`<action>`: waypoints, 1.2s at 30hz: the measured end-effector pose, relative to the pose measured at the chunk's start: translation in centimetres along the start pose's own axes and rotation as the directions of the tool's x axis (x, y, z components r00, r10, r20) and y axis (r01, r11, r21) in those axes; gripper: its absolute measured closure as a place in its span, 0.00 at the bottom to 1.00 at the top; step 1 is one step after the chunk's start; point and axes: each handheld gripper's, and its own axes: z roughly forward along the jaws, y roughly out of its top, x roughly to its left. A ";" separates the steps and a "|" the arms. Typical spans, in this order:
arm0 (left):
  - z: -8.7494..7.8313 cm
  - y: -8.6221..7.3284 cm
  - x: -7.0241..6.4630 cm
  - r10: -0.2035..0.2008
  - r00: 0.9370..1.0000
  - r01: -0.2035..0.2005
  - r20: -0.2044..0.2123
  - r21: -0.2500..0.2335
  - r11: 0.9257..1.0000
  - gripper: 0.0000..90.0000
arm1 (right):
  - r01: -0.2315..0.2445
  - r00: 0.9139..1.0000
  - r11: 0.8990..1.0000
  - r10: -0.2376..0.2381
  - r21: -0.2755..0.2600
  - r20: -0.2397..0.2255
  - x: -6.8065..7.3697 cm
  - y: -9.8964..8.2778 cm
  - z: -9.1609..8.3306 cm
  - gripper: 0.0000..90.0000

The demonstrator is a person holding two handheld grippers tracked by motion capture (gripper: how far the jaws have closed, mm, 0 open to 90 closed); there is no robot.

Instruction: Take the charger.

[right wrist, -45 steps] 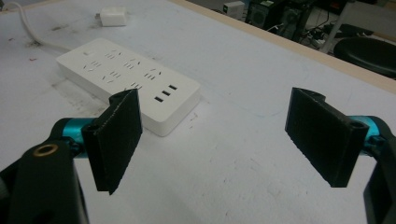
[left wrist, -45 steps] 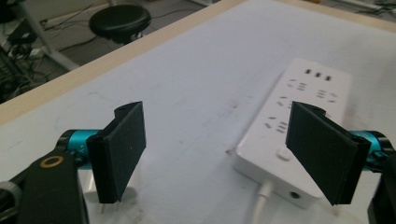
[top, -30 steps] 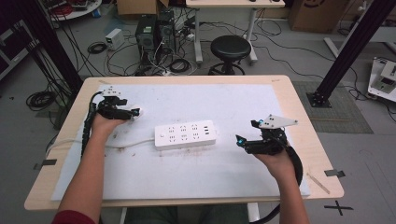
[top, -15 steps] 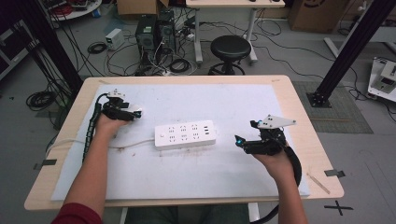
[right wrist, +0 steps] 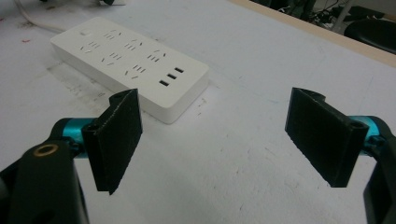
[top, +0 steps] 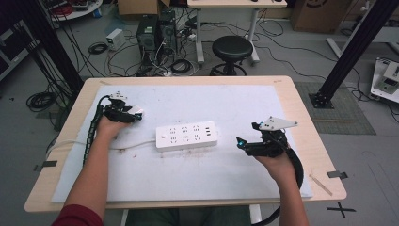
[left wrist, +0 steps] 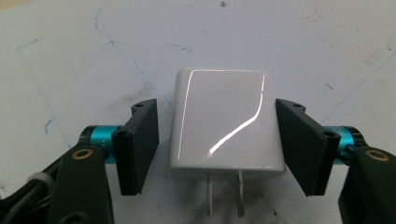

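My left claw (left wrist: 217,149) has just been closing around the glossy white square plug-in charger (left wrist: 226,123); its jaws flank the charger's sides, a thin gap showing on the left and the right pad just about at its edge, so it is not yet clamped. The charger lies flat on the white sheet covering the wooden counter (top: 301,101), its two metal prongs (left wrist: 225,191) pointing back toward me. Well to its right rests the white rectangular power strip (top: 187,135). Beyond that, my right claw (right wrist: 219,140) hangs over bare sheet, jaws wide apart with nothing between them.
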 end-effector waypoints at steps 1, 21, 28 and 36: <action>0.2 0.0 -0.2 0.012 1.000 -0.012 -0.006 0.008 1.000 0.42 | 0.001 1.000 1.000 -0.001 0.002 0.001 0.0 0.0 0.0 0.21; -3.5 1.4 -2.3 0.081 0.997 -0.081 0.003 -0.061 0.995 0.47 | 0.024 0.999 1.000 -0.024 0.001 -0.033 -0.1 1.3 -0.8 0.21; -8.2 2.2 -6.2 0.160 0.986 -0.153 0.043 -0.136 0.979 0.47 | 0.017 0.997 1.000 -0.018 -0.012 -0.070 0.1 1.9 -2.2 0.21; -11.5 1.3 -10.1 0.233 0.967 -0.212 0.099 -0.189 0.959 0.47 | 0.030 0.995 0.999 -0.032 -0.022 -0.094 0.5 1.9 -2.6 0.21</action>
